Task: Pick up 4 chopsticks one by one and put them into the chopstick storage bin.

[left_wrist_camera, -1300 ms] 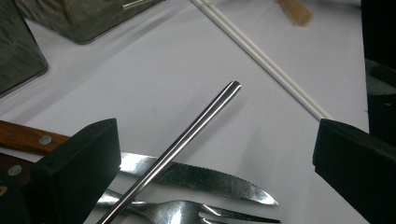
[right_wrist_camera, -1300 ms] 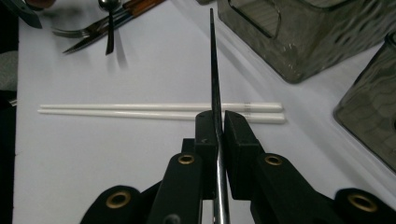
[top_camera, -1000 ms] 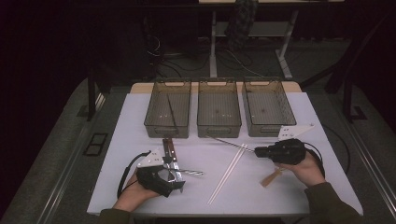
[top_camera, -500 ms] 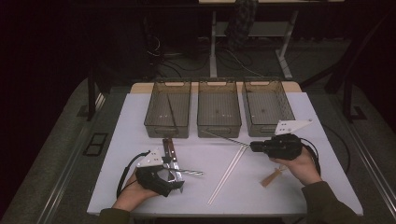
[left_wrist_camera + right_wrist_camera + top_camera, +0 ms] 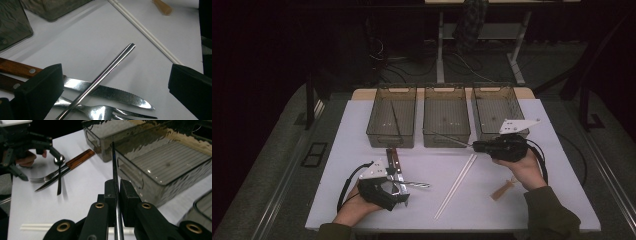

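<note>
My right gripper (image 5: 475, 146) is shut on a thin dark chopstick (image 5: 447, 138), held above the table; the stick points left along the front wall of the middle bin (image 5: 446, 142). In the right gripper view the jaws (image 5: 116, 192) pinch the chopstick (image 5: 114, 167) near its thick end. A similar dark stick (image 5: 395, 120) leans inside the left bin (image 5: 389, 141). My left gripper (image 5: 401, 192) rests low at the front left, open. Its wide jaws (image 5: 116, 75) straddle a spoon handle (image 5: 110, 68), a wood-handled knife (image 5: 110, 93) and a fork (image 5: 100, 112), gripping none.
Three smoky clear bins stand in a row at the back, the right one (image 5: 497, 132) behind my right hand. A pair of white chopsticks (image 5: 457, 185) lies mid-table. A small wooden piece (image 5: 503, 189) lies by the right forearm. Cables trail from both grippers.
The right gripper has risen and moved away from the person toward the bins, carrying the dark chopstick with it. The left gripper has stayed in place.
</note>
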`<state>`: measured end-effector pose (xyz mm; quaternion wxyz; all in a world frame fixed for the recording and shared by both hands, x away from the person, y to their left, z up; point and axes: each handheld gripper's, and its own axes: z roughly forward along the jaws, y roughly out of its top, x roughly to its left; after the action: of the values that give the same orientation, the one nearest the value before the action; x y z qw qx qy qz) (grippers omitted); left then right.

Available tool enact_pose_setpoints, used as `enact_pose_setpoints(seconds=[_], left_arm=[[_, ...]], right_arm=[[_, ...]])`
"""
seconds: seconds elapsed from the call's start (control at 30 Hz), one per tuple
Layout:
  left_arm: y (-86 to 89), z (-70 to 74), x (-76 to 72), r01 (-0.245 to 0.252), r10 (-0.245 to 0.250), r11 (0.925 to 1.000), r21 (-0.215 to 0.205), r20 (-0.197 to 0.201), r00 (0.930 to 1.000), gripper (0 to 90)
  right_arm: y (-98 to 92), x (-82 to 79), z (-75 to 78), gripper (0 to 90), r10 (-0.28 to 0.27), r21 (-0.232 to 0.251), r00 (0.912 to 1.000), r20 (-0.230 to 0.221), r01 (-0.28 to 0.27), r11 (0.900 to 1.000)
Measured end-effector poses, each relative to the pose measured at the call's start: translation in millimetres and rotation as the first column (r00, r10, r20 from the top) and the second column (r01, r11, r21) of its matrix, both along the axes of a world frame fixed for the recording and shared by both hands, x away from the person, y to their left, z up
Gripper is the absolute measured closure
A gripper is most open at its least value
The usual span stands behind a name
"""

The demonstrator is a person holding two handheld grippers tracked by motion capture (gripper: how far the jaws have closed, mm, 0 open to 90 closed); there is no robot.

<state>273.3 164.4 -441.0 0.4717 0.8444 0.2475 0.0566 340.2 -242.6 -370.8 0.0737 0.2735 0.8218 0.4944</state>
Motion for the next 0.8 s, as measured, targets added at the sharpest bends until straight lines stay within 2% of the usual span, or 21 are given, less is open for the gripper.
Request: enact_pose_setpoints(seconds=[0.13, 0.33, 0.57, 0.8], left_arm=[[-0.6, 0.1, -0.3, 0.003, -0.003, 1.0000, 0.002, 0.003, 1.0000, 0.0], [-0.9, -0.6, 0.4, -0.003, 0.003, 1.0000, 0.003, -0.006, 1.0000, 0.0], [-1.6, -1.8, 0.7, -0.005, 0.005, 0.9996, 0.029, -0.005, 1.0000, 0.0], [-0.9, -1.4, 1.3, -0.007, 0.007, 0.9998, 0.017, -0.009, 0.9999, 0.0]], right_arm=[[7.5, 8.3, 6.4, 84.3, -0.013, 0.016, 0.9999, 0.002, 0.013, 1.000], [21.7, 23.1, 15.6, 84.3, -0.049, -0.016, 0.9988, 0.002, 0.049, 0.999], [38.1, 40.4, 22.5, 84.3, -0.090, -0.022, 0.9958, -0.012, 0.090, 0.996], [57.6, 55.8, 23.9, 84.3, -0.113, -0.024, 0.9934, -0.023, 0.112, 0.993]])
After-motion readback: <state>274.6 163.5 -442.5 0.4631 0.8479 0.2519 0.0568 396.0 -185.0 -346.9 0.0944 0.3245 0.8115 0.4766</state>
